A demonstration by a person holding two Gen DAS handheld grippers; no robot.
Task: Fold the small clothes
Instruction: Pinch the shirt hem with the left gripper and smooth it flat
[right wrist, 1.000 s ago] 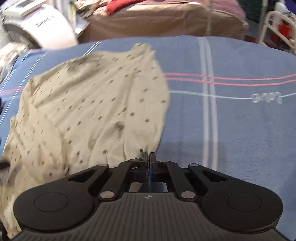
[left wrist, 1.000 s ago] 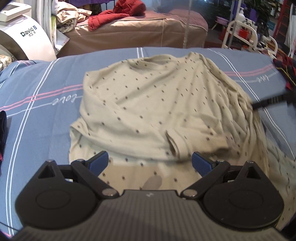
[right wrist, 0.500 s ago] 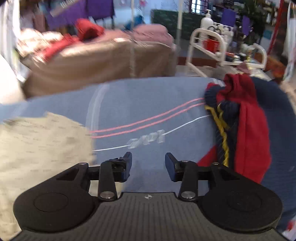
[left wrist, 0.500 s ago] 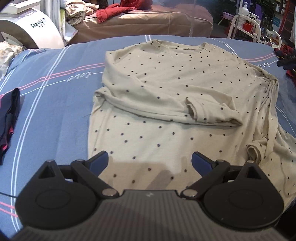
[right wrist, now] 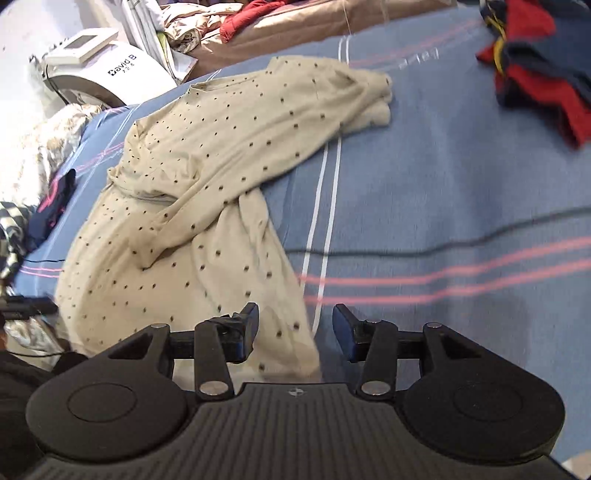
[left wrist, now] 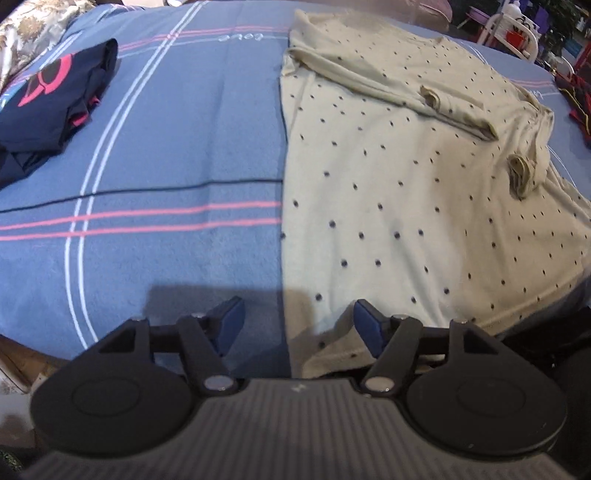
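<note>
A beige dotted long-sleeved shirt (left wrist: 406,177) lies spread on the blue striped bedsheet (left wrist: 177,147), both sleeves folded across its front. My left gripper (left wrist: 298,325) is open and empty, low over the shirt's near left hem corner. In the right wrist view the shirt (right wrist: 207,177) lies left of centre. My right gripper (right wrist: 294,330) is open and empty, straddling the shirt's near right hem corner.
A folded navy garment with a pink print (left wrist: 51,96) lies at the far left. A red and navy clothes pile (right wrist: 539,62) sits at the far right. A thin black cable (right wrist: 461,242) crosses the sheet. A white machine (right wrist: 107,70) and a brown couch (right wrist: 295,26) stand behind.
My right gripper opened and let go of the shirt, swung away right, then came back to the near hem. My left gripper pulled back to the near left hem corner. The shirt now lies flatter.
</note>
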